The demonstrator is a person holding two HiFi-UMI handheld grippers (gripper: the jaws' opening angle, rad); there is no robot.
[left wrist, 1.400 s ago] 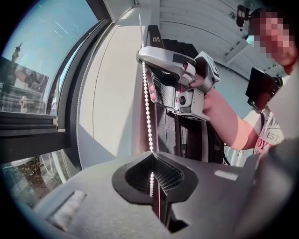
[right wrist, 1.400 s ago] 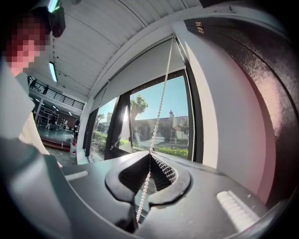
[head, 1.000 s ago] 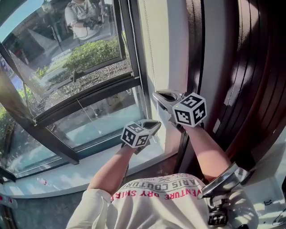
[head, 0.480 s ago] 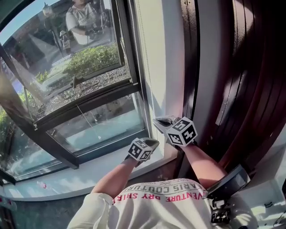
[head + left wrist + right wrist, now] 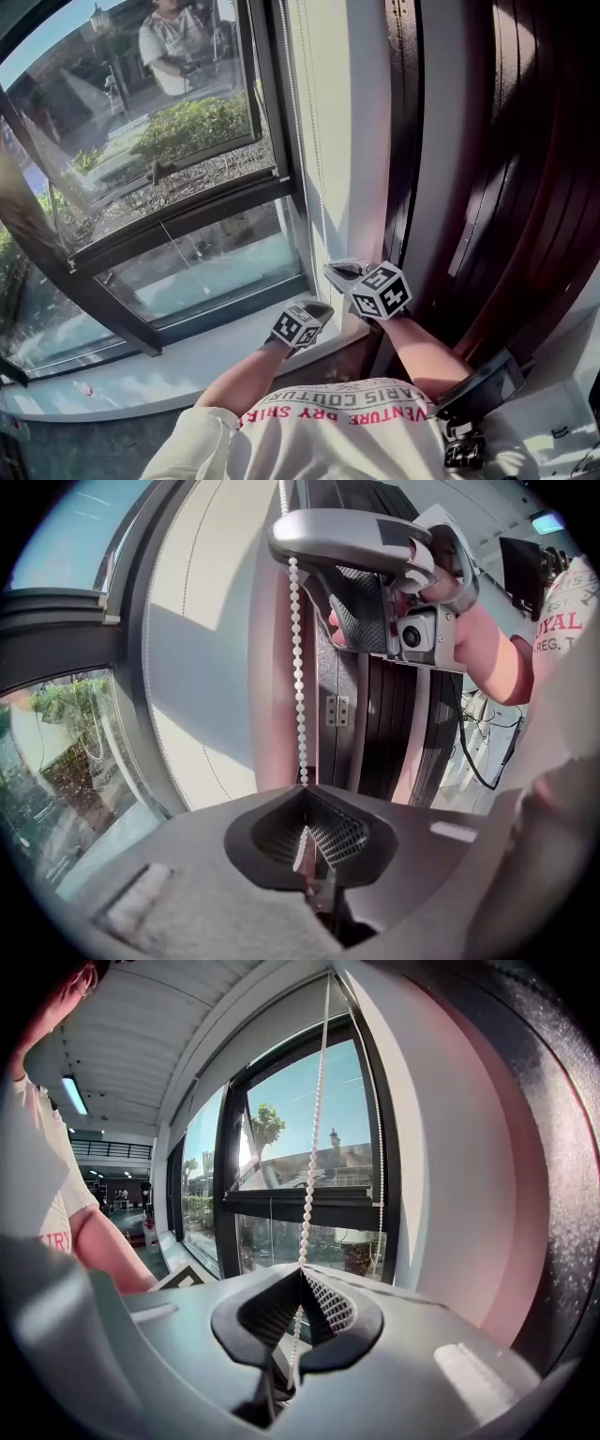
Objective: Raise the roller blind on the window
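Shirt (image 5: 323,427) print, upside down: "ARIS COUTUR", "VENTURE DRY".

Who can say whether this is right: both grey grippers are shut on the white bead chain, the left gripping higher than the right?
Not quite. Both are shut on the white bead chain, but the right gripper grips higher than the left gripper, as the left gripper view shows.

The white bead chain (image 5: 298,667) hangs straight beside the window's (image 5: 169,141) dark right frame. My right fingers (image 5: 328,1302) pinch it above my left fingers (image 5: 342,836).
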